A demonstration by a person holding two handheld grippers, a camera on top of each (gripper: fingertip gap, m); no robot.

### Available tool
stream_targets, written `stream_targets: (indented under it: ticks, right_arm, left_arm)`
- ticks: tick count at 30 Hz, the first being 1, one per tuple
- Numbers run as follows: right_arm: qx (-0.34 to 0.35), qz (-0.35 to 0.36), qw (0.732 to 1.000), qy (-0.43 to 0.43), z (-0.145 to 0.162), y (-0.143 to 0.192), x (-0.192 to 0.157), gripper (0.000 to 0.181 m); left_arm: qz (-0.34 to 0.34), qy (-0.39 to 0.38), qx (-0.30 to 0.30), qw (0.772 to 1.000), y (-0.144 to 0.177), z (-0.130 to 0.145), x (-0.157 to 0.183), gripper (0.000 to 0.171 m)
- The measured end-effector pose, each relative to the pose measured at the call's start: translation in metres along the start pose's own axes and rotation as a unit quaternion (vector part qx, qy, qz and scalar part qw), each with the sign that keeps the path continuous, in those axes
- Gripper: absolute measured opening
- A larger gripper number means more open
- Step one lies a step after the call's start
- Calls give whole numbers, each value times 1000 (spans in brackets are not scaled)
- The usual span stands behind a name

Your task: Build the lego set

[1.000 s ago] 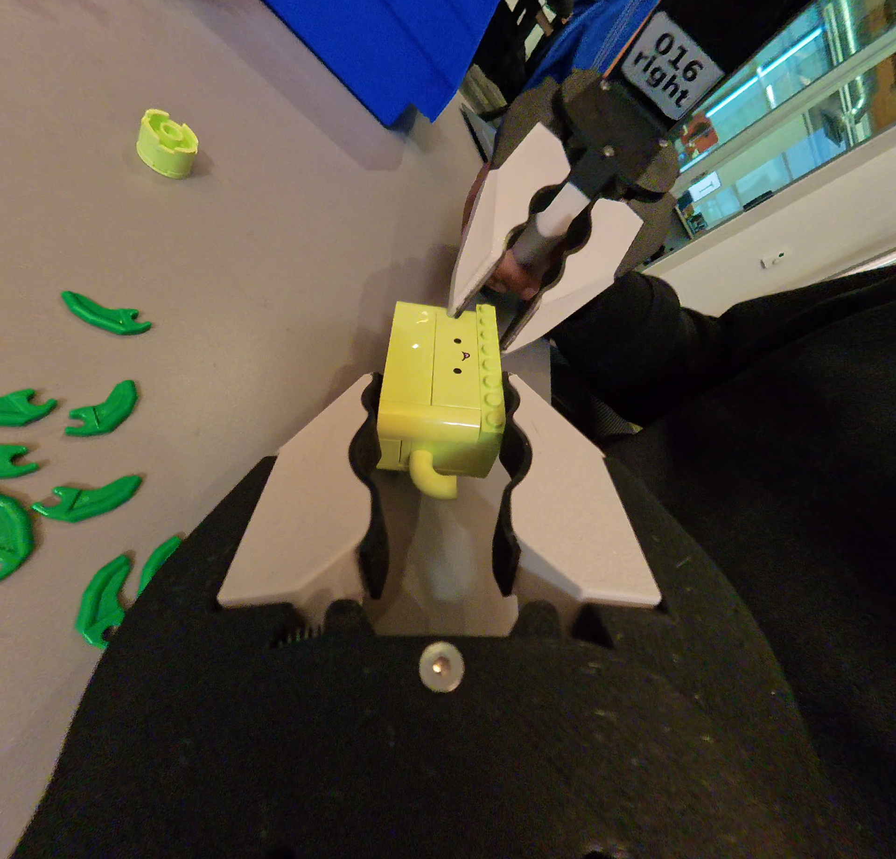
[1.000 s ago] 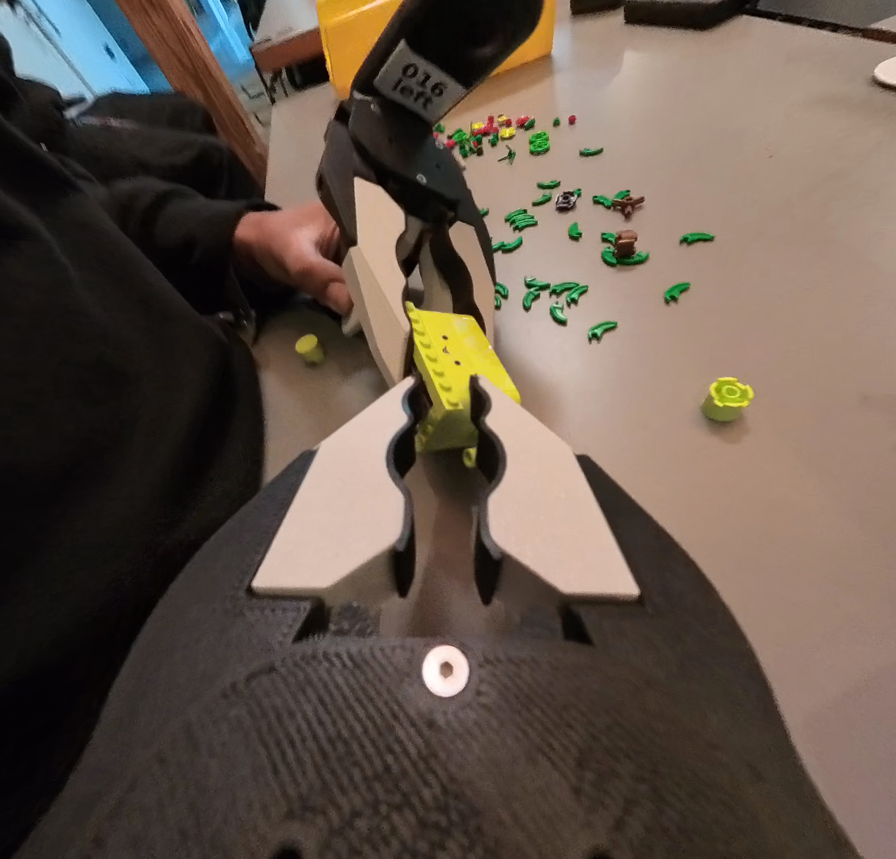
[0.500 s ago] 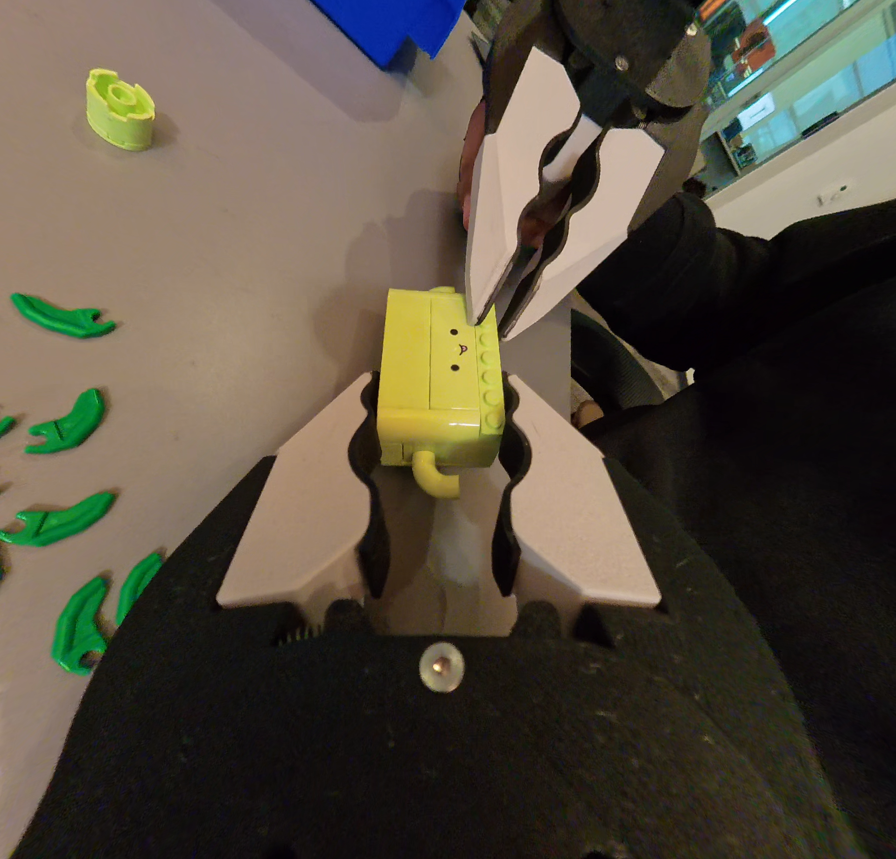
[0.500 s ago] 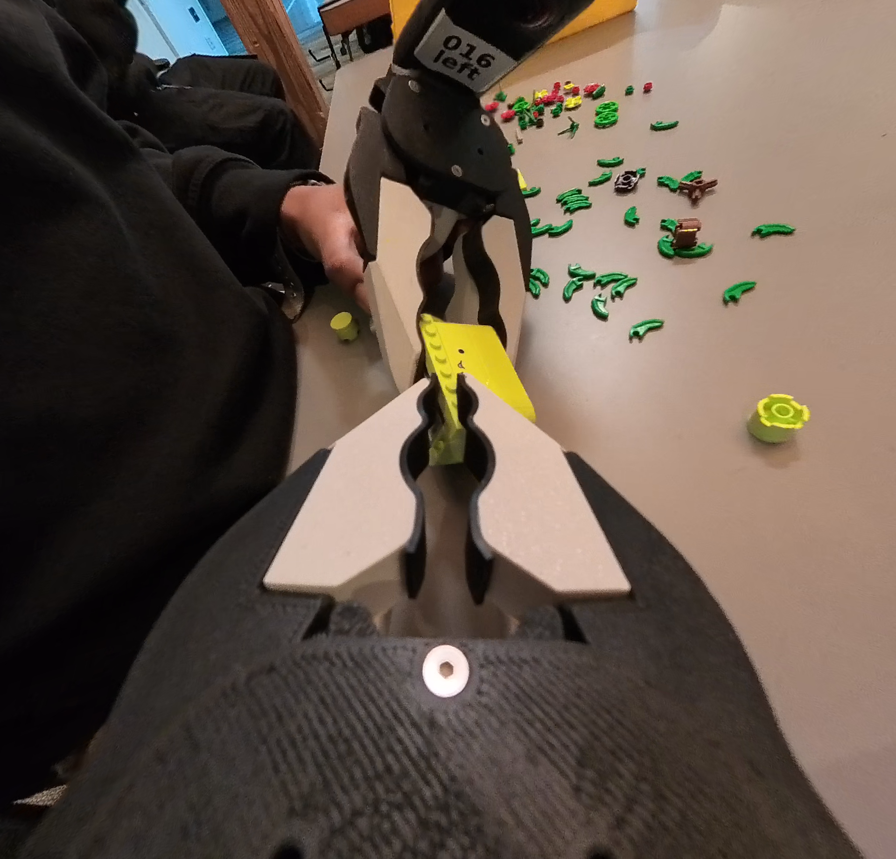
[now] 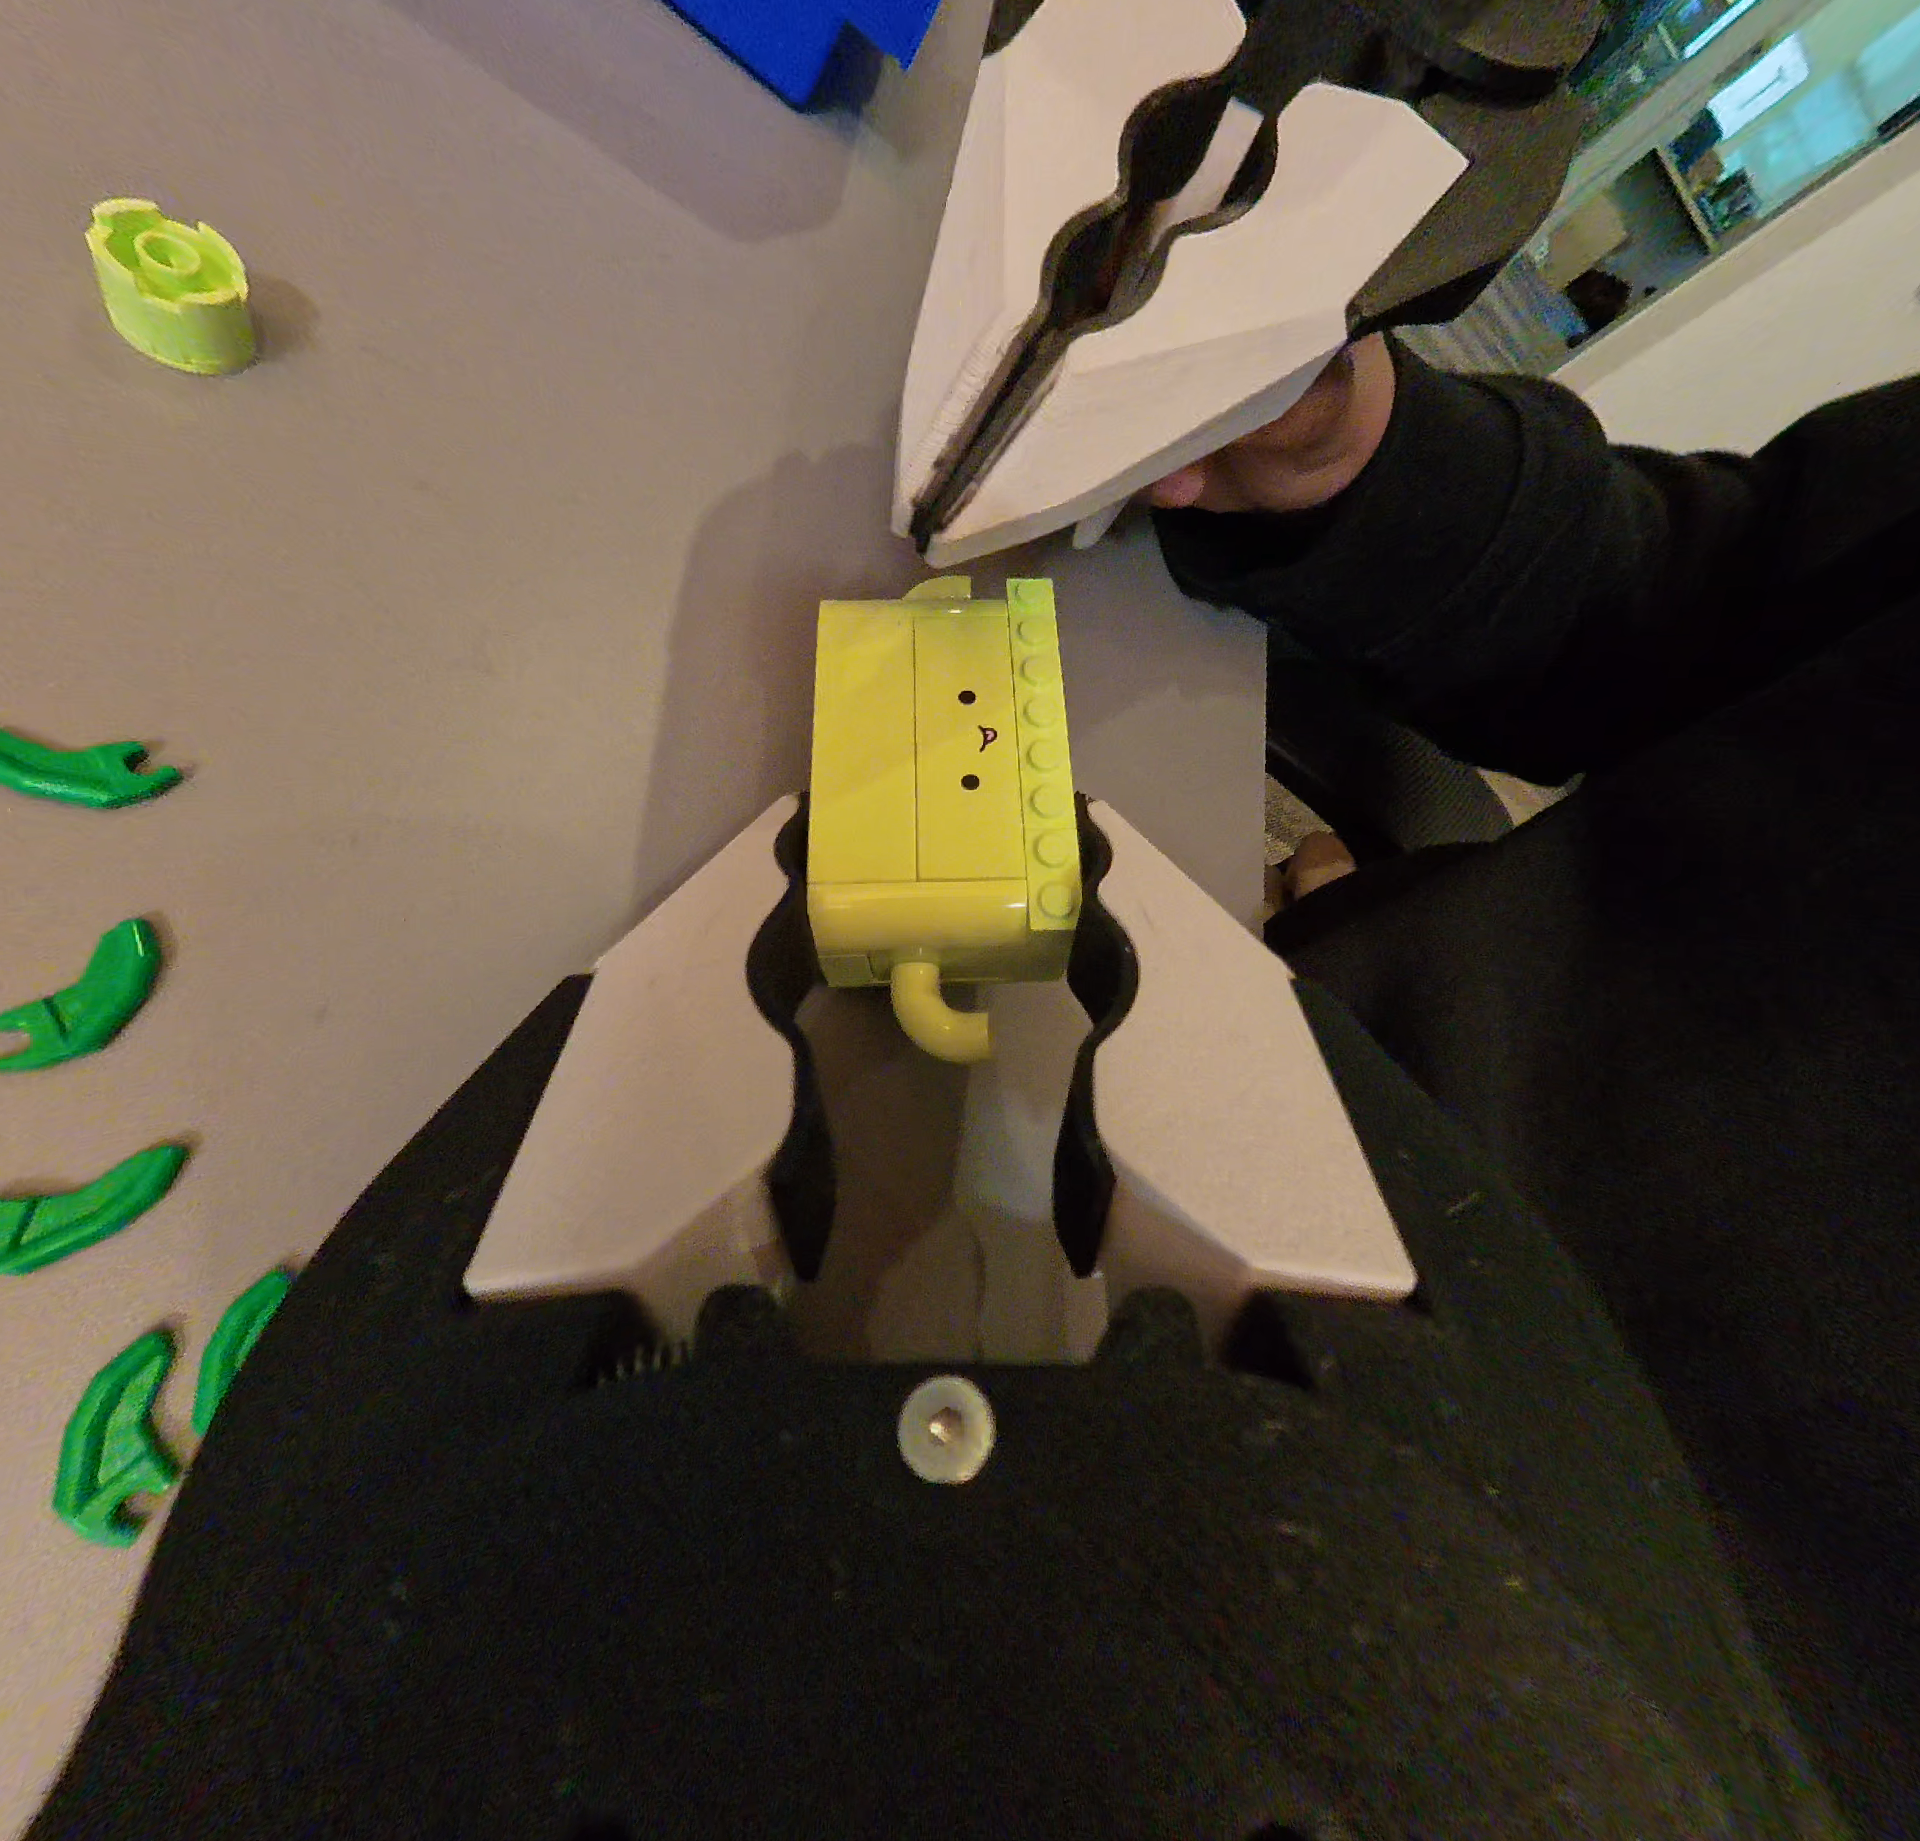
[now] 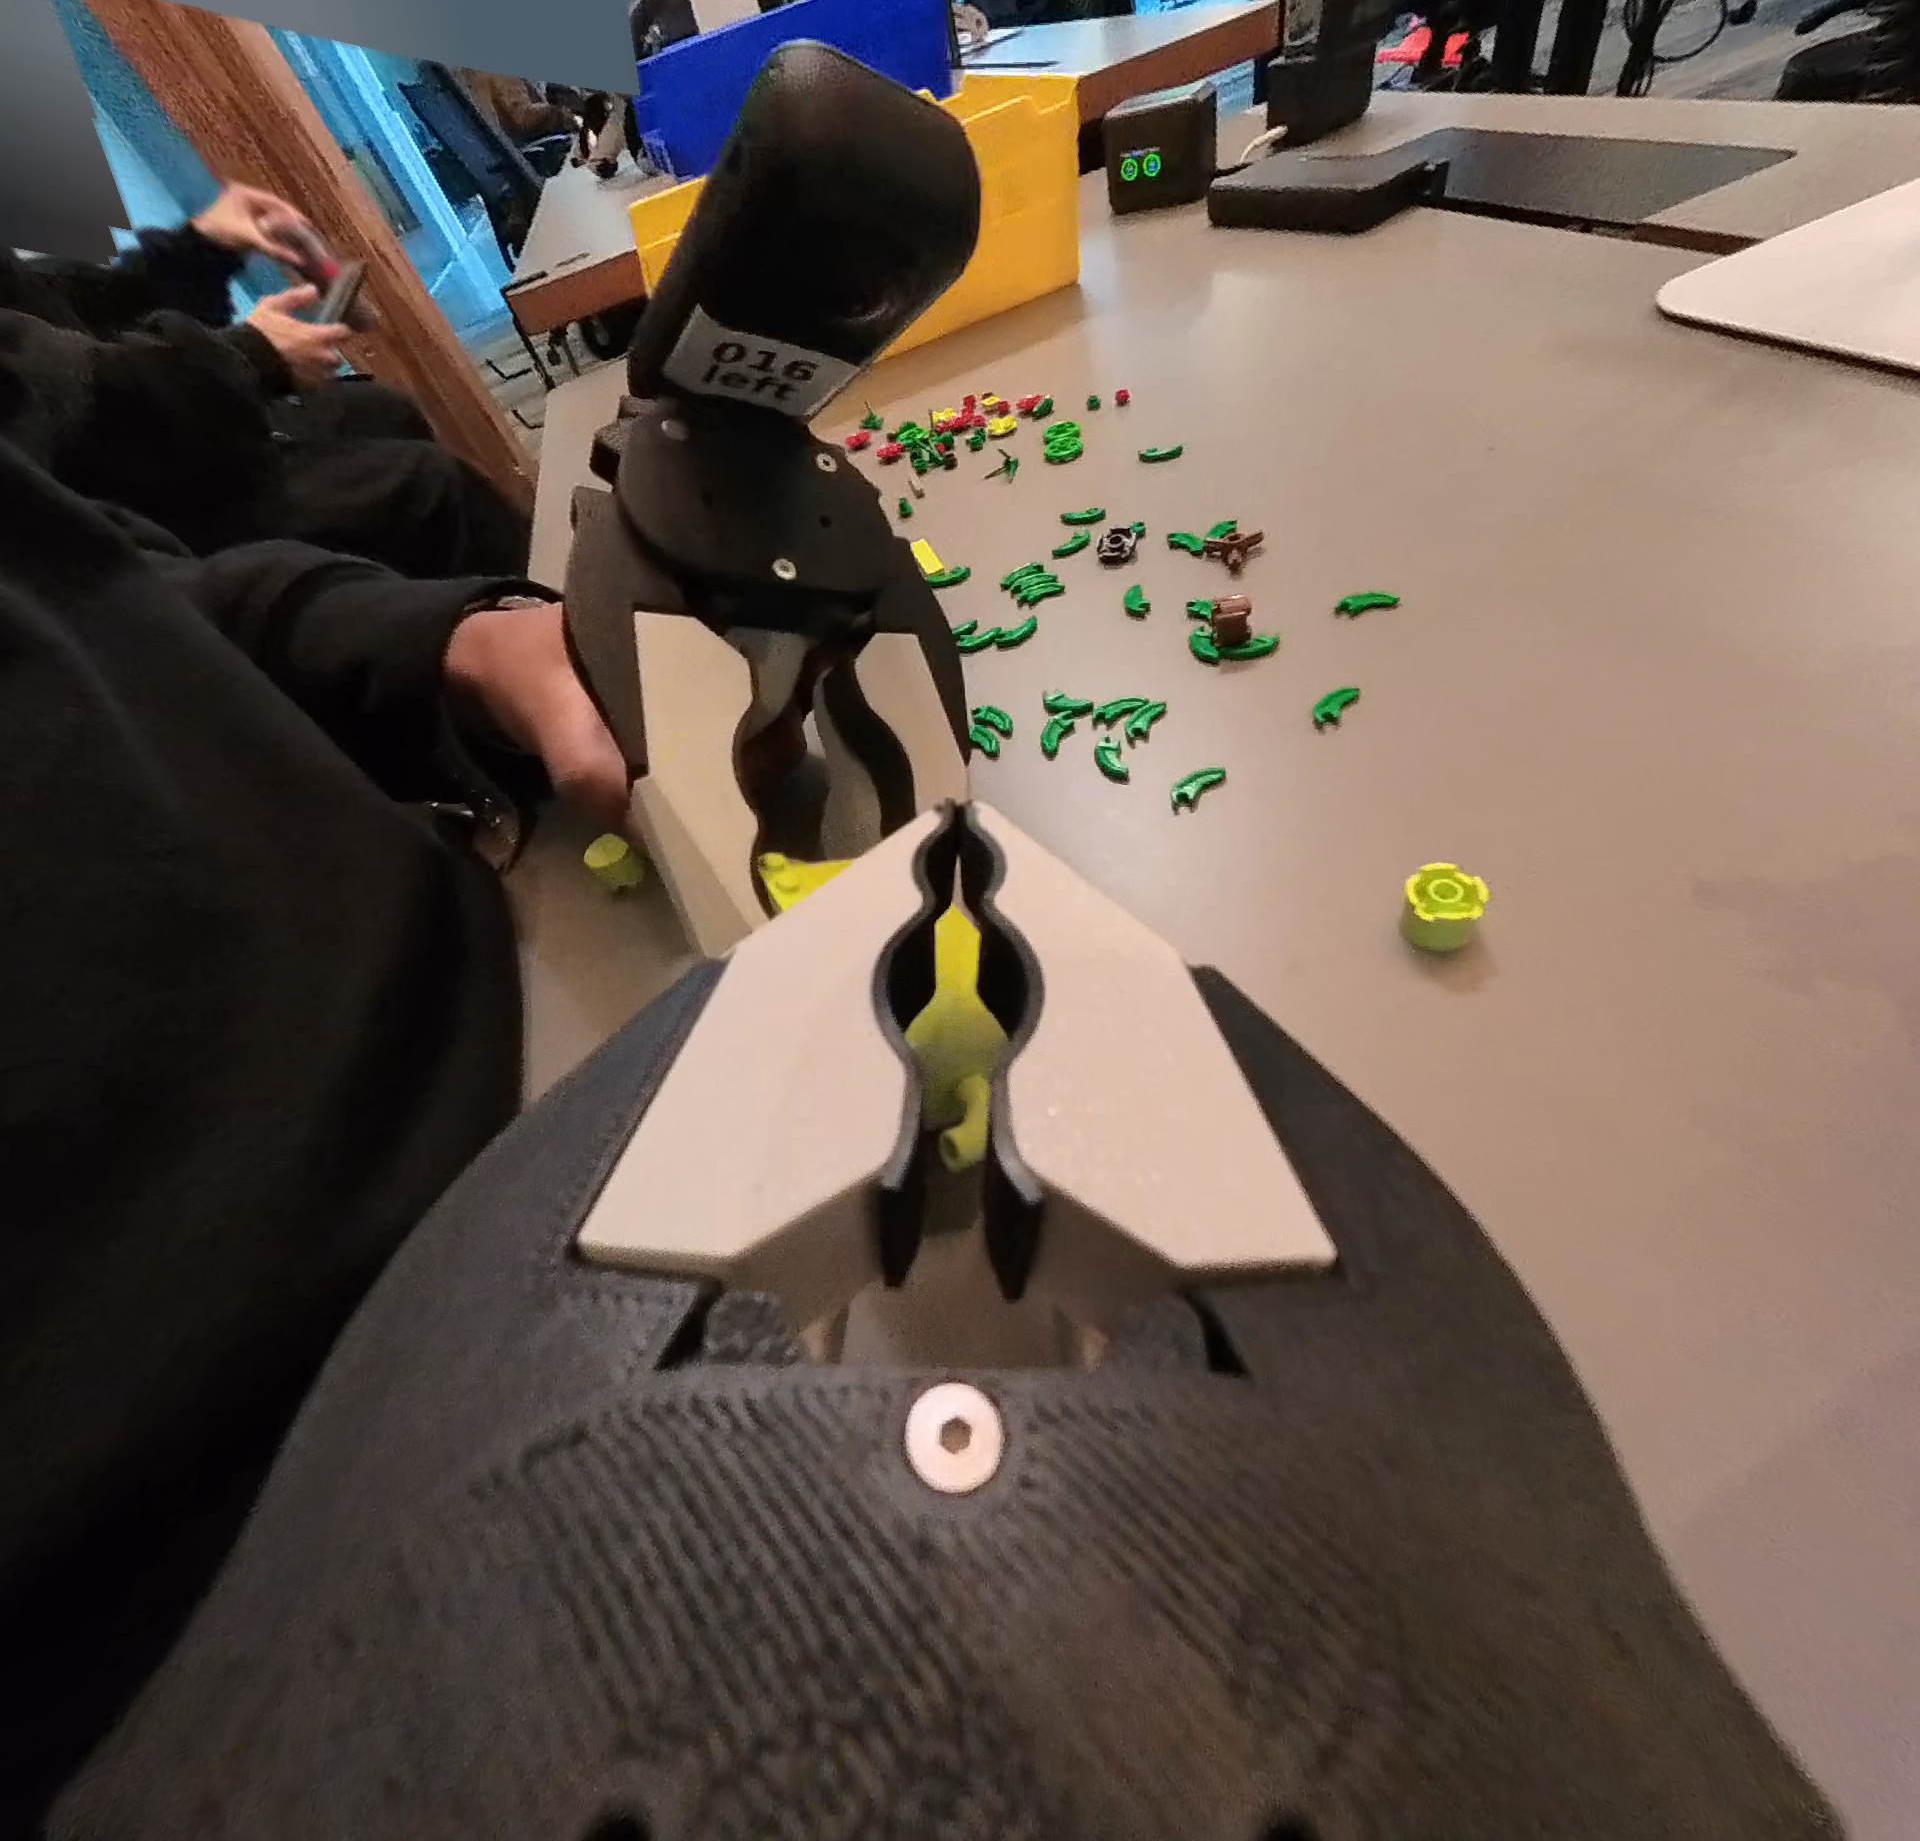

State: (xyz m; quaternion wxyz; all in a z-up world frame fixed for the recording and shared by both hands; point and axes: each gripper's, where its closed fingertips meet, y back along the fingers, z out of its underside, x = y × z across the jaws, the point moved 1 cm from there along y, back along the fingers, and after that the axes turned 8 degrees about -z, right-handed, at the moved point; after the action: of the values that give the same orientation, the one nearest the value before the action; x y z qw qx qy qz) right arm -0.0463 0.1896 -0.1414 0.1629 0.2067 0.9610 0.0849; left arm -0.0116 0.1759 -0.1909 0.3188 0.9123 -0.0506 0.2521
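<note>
Jaws of the left gripper [image 5: 940, 918] are clamped on the lime body [image 5: 935, 783], gripping its near end so the printed face and the studded strip stay exposed. It is held just above the grey surface [image 5: 468, 565], probably to steady it for the next part. Loose green leaves [image 5: 88, 1002] and a lime round brick [image 5: 171, 285] lie to the left, in easy reach. Farther right, the right gripper [image 5: 920, 534] hangs just beyond the body's far end, its jaws together and empty.

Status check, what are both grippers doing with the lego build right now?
Left gripper shut on lime block. Right gripper shut, empty, just off its far end. Nothing between them.
</note>
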Motion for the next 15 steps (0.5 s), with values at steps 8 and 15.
stream_targets:
  ticks: [8, 15]
  right_arm:
    - [-73, -36, 995, 58, 18, 5, -25, 22]
    - [-126, -49, 986, 98, 26, 1, -27, 10]
  left_arm:
    - [36, 35, 5, 999, 2, -3, 0, 46]
    - [25, 22, 1, 999, 0, -2, 1, 46]
